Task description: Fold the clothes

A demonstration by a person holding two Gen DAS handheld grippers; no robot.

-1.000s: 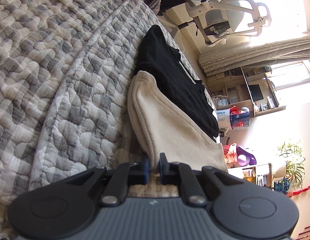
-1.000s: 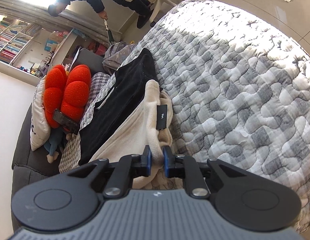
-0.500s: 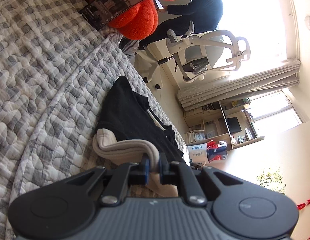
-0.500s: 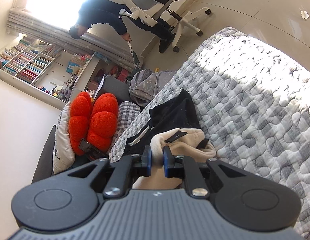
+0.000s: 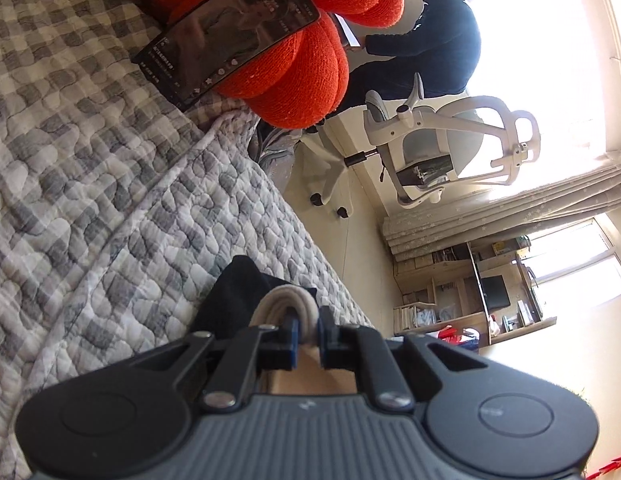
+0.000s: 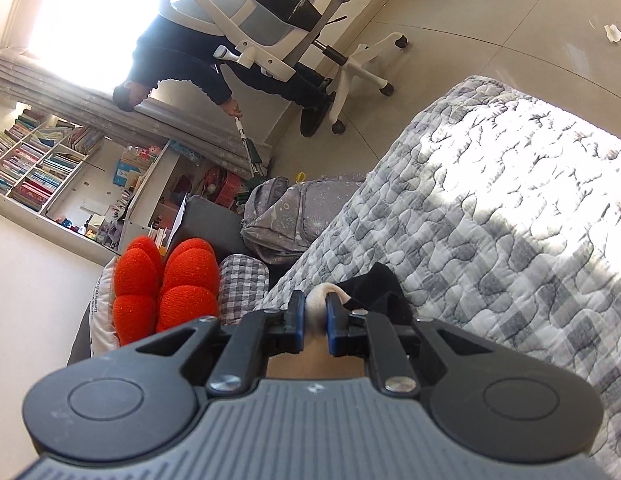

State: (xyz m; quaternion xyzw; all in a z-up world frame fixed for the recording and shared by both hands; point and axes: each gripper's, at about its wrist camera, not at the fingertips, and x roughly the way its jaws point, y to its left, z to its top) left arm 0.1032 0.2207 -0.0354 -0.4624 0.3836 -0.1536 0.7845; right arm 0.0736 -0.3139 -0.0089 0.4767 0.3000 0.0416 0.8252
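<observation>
A cream garment, its edge bunched, sits clamped in both the left gripper and the right gripper, doubled directly ahead of each over a black garment on the quilt.

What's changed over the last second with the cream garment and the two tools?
Both tools, left tool and right tool, carried the cream garment forward over the black garment, toward the orange cushion. A second ago it lay spread out; now only a bunched fold shows at each tool. Nothing was released: both are still clamped on it. The black garment stayed on the quilt.
</observation>
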